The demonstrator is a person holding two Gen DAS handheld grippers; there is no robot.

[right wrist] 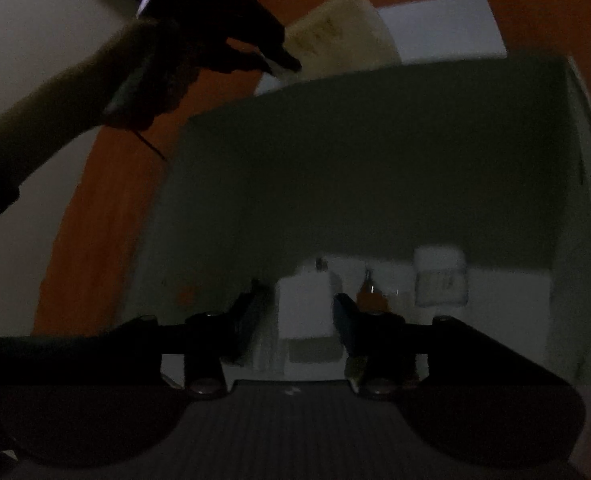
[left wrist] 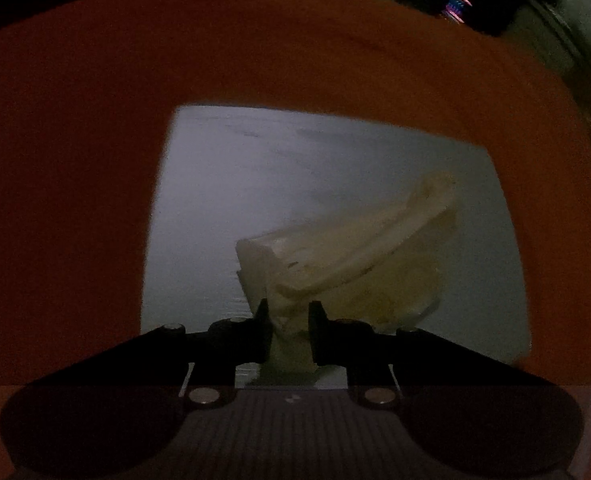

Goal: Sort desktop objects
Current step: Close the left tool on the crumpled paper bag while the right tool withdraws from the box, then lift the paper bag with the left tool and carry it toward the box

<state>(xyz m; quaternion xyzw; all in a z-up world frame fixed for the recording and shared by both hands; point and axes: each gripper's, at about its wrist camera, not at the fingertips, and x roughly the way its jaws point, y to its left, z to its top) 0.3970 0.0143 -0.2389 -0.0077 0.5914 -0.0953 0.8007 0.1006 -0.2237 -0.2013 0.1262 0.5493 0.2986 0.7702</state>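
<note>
My left gripper (left wrist: 288,320) is shut on a pale yellow packet (left wrist: 335,256) and holds it above a white sheet (left wrist: 231,184) on the orange tabletop (left wrist: 75,160). The same packet (right wrist: 335,36) and left gripper (right wrist: 279,60) show at the top of the right wrist view. My right gripper (right wrist: 295,308) hangs inside a grey-green storage box (right wrist: 375,160); its jaws stand apart on either side of a white charger block (right wrist: 305,304), not clearly touching it. A small white box (right wrist: 439,280) and an orange item (right wrist: 369,298) lie on the box floor.
The storage box wall (right wrist: 583,200) rises at the right. The person's forearm (right wrist: 55,92) crosses the upper left of the right wrist view. A dark object with coloured lights (left wrist: 455,6) lies at the far right of the table. The scene is dim.
</note>
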